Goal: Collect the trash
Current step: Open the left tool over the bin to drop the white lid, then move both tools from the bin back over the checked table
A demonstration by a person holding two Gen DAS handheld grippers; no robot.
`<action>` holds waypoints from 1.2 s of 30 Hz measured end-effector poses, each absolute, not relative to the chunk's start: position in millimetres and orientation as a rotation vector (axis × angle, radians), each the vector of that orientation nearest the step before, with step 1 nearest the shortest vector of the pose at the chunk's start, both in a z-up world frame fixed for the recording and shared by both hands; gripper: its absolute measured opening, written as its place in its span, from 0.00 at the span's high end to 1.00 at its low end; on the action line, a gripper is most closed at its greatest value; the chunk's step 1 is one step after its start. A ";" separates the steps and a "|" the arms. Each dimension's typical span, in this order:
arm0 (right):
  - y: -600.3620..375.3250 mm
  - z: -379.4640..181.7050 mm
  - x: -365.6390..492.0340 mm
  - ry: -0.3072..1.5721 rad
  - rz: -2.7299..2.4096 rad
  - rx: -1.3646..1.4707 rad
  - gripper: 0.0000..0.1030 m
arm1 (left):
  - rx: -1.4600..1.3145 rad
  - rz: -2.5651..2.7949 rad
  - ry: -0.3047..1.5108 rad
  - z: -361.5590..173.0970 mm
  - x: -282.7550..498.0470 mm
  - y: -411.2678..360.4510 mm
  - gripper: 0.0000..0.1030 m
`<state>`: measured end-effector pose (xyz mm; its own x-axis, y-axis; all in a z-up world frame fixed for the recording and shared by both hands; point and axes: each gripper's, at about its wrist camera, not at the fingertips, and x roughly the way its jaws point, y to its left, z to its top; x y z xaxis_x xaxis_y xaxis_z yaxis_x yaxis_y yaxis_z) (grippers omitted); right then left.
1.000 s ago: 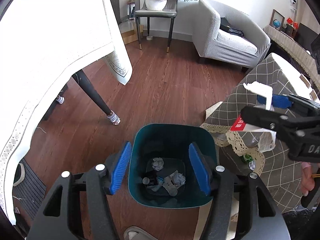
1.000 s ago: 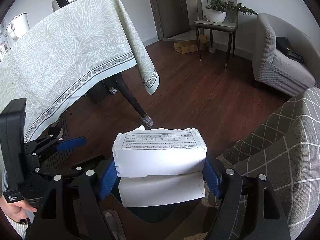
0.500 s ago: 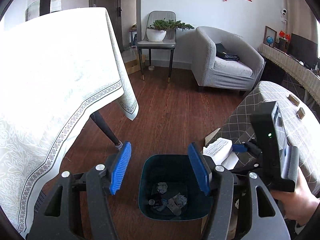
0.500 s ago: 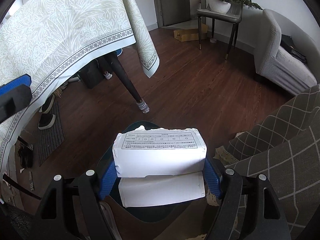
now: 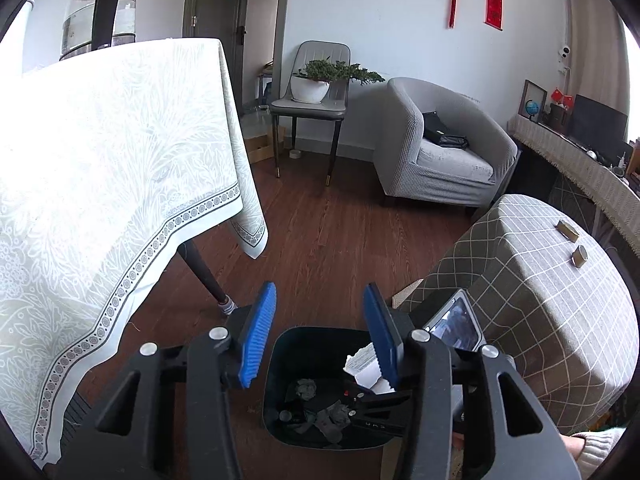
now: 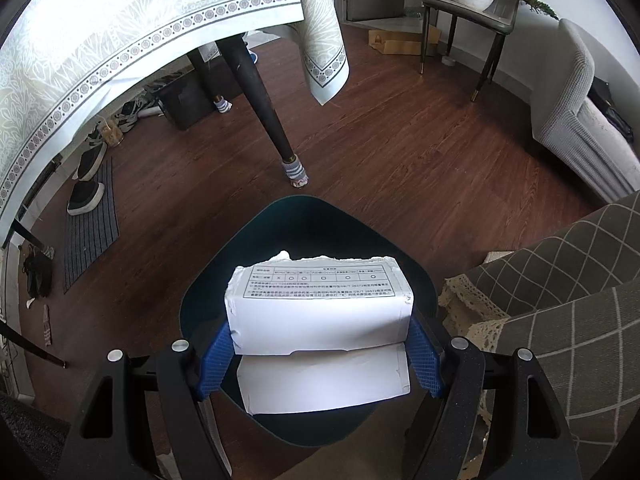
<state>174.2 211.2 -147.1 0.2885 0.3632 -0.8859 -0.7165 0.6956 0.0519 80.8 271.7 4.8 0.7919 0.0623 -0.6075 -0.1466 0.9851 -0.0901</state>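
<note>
Blue ribbed pads on your right gripper are clamped on a torn white paper box with a printed table on its top face, so those jaws are grasping it from both sides. You've got it hanging right above the open mouth of the dark teal plastic trash bin on the brown wood floor.

Your left gripper has nothing in it; its jaws have just been closing in but stand apart, empty. Through them you look down into the same bin, where crumpled grey paper wads lie at the bottom and the white box pokes in at the right rim.

Farther out: pale green patterned tablecloth on the left, grey checked cloth on the right, grey armchair at the back.
</note>
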 end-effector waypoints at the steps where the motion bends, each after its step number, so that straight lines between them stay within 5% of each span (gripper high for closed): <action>1: 212.4 -151.8 173.4 1.061 0.751 -0.400 0.26 | -0.135 0.111 0.643 6.3 80.0 271.7 0.53; 6: 215.8 -164.9 166.8 1.091 0.765 -0.462 0.16 | -0.144 0.114 0.632 10.1 76.8 275.1 0.53; 23: 193.7 -127.3 159.6 1.007 0.822 -0.422 0.16 | -0.160 0.126 0.579 26.9 78.9 266.0 0.53; 36: 134.9 -44.5 156.3 0.841 0.840 -0.312 0.28 | -0.147 0.116 0.523 47.0 85.9 237.0 0.52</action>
<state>156.3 134.9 -44.5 0.3782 0.5286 -0.7599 -0.7596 0.6464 0.0717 85.9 237.0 47.0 0.8600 0.0726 -0.5051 -0.1476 0.9829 -0.1101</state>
